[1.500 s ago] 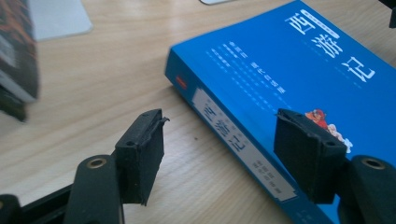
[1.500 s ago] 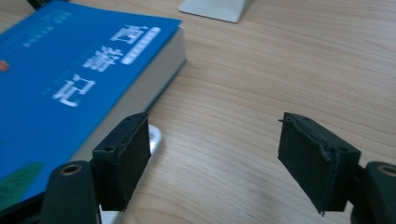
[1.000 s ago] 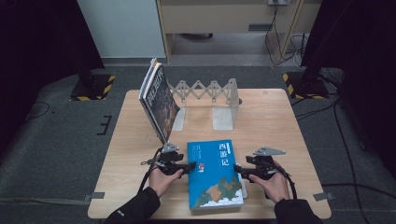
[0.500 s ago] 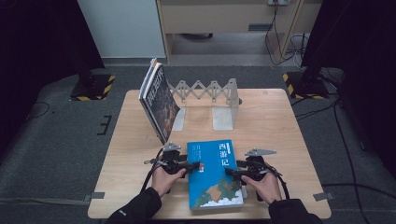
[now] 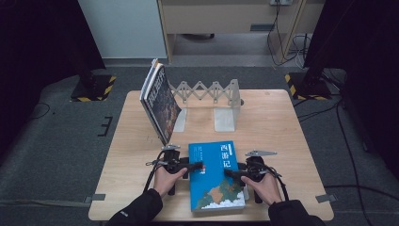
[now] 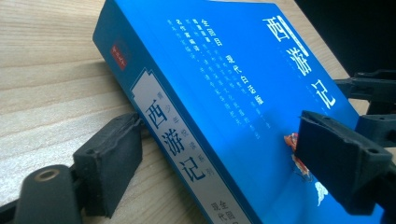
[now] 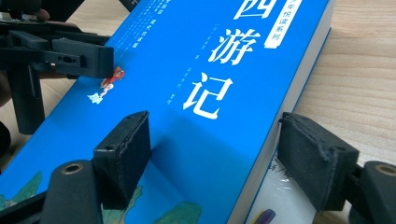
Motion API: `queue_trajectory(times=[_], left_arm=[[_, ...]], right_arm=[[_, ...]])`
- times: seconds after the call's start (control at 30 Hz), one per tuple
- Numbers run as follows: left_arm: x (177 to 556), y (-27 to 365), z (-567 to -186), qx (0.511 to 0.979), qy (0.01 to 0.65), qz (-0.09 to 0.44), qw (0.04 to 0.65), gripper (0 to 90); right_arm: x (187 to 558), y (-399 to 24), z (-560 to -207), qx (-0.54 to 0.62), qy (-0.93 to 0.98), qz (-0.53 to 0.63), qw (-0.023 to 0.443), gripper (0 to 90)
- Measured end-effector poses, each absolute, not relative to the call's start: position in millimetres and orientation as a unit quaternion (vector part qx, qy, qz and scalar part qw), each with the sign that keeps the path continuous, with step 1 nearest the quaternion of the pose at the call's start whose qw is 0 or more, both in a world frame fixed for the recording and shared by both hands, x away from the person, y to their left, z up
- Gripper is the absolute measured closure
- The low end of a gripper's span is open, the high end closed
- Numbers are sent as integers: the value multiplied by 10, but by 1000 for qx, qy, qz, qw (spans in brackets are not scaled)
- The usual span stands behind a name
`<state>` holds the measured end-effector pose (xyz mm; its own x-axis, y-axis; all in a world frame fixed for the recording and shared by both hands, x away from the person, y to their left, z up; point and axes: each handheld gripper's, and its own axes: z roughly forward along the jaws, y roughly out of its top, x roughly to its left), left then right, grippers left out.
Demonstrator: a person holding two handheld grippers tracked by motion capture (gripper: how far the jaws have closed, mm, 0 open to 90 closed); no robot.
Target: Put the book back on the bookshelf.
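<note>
The blue book [image 5: 215, 176] lies flat on the table [image 5: 282, 127] between the two tools: the left gripper [image 5: 195, 166] straddles its spine edge and the right gripper [image 5: 231, 173] its page edge. Compared with a second ago the book has not moved, while both sets of jaws have just been opening; they seem released, not pressing. Its cover carries white Chinese characters above a painted landscape.
</note>
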<state>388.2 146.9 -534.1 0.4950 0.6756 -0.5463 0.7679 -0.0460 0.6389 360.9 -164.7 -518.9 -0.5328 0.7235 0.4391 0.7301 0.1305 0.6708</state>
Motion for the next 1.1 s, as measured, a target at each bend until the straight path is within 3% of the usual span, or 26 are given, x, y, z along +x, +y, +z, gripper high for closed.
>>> queue_trajectory(times=[0.63,0.8,1.1], left_arm=[[3895,1465,-5386,714,492,-49,496,136],[3897,1453,-5394,708,493,-56,503,97],[3898,1460,-5366,716,496,-60,488,143]], right_arm=[[3620,-1629,-5211,-488,-747,-451,11,226],[3618,-1627,-5212,-488,-747,-452,11,226],[3620,-1629,-5212,-488,-747,-451,11,225]])
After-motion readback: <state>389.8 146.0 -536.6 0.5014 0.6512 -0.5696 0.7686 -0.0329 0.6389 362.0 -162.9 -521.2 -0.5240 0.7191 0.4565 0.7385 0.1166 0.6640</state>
